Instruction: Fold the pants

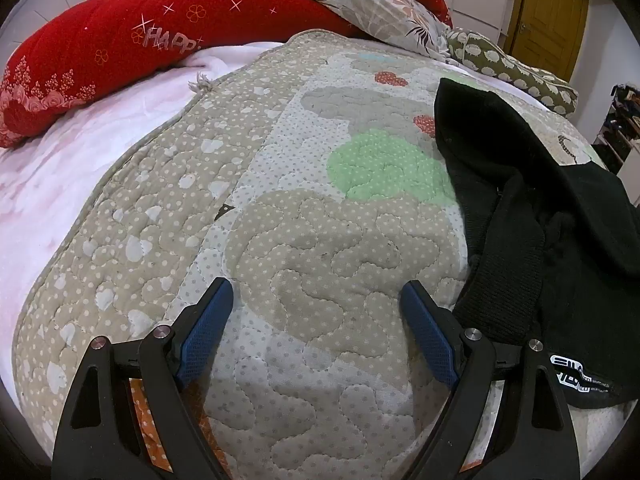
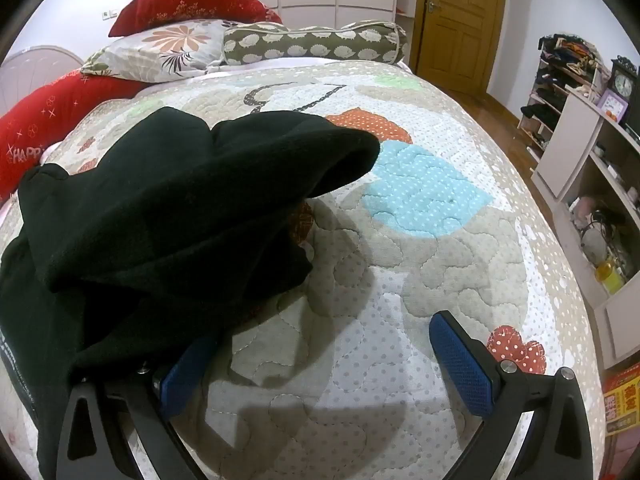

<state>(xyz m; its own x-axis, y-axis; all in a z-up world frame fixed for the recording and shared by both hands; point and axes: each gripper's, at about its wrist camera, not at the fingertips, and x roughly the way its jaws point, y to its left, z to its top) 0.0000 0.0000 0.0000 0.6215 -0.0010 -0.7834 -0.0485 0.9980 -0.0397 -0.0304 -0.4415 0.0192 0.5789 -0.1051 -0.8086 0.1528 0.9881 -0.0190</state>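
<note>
Black pants (image 1: 536, 216) lie crumpled in a heap on the quilted bedspread (image 1: 280, 220), at the right of the left wrist view, a white logo label near their lower edge. My left gripper (image 1: 318, 296) is open over bare quilt, its right finger just beside the pants' ribbed edge. In the right wrist view the pants (image 2: 160, 220) fill the left half. My right gripper (image 2: 326, 342) is open, with only quilt (image 2: 420, 240) between its fingers. The pants' edge drapes over the tip of its left finger, hiding it.
Red pillows (image 1: 100, 52), a floral pillow (image 2: 160, 52) and a green patterned bolster (image 2: 316, 42) line the head of the bed. The bed's right edge drops to a wooden floor, with white shelves (image 2: 580, 168) and a wooden door (image 2: 460, 12) beyond.
</note>
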